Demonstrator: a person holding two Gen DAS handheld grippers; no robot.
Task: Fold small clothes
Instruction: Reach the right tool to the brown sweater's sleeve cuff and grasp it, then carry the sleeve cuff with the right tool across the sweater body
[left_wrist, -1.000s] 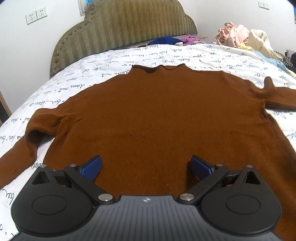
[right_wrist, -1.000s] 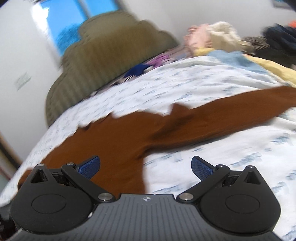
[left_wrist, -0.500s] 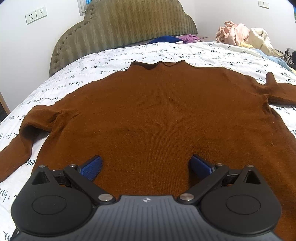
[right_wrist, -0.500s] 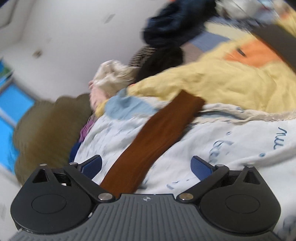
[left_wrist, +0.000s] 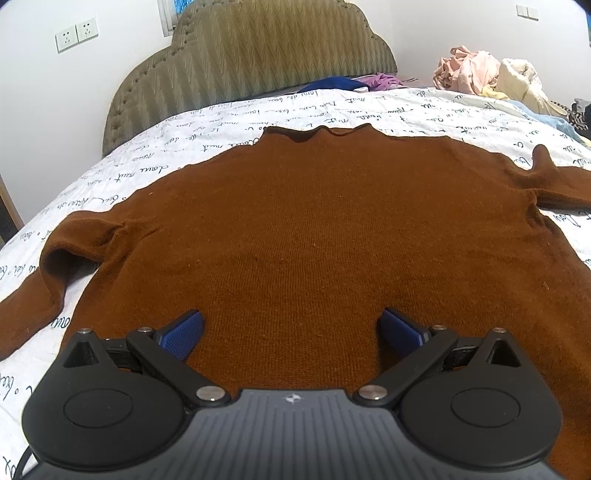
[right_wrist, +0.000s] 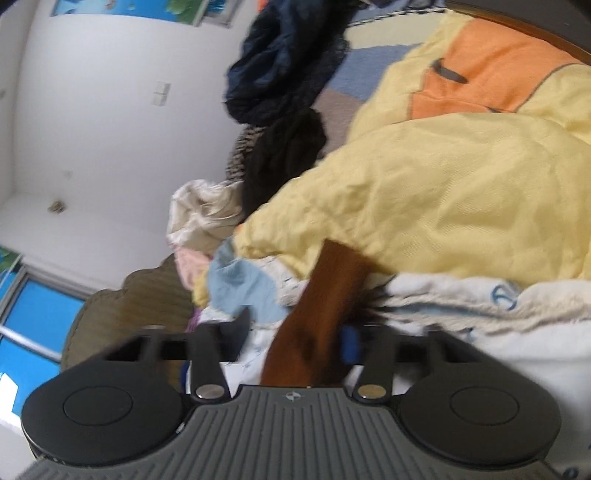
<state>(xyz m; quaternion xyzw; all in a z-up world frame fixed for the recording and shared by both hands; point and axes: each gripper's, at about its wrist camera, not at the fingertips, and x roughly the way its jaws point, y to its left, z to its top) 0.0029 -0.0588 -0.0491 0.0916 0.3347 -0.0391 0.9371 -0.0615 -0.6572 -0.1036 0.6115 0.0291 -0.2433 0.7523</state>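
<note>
White walls are filling the upper part of the left wrist view, with a double wall socket (left_wrist: 77, 36) sitting at upper left and a light switch (left_wrist: 527, 12) at upper right. An olive padded headboard (left_wrist: 255, 66) with a zigzag weave and scalloped edge is standing across the top centre. A white bedsheet (left_wrist: 207, 140) printed with dark handwriting is covering the bed below it. In the tilted right wrist view, a window (right_wrist: 37, 314) is glowing blue at lower left, a colourful picture (right_wrist: 129, 9) is hanging at the top edge, and a wall switch (right_wrist: 161, 94) is showing at upper centre-left.
</note>
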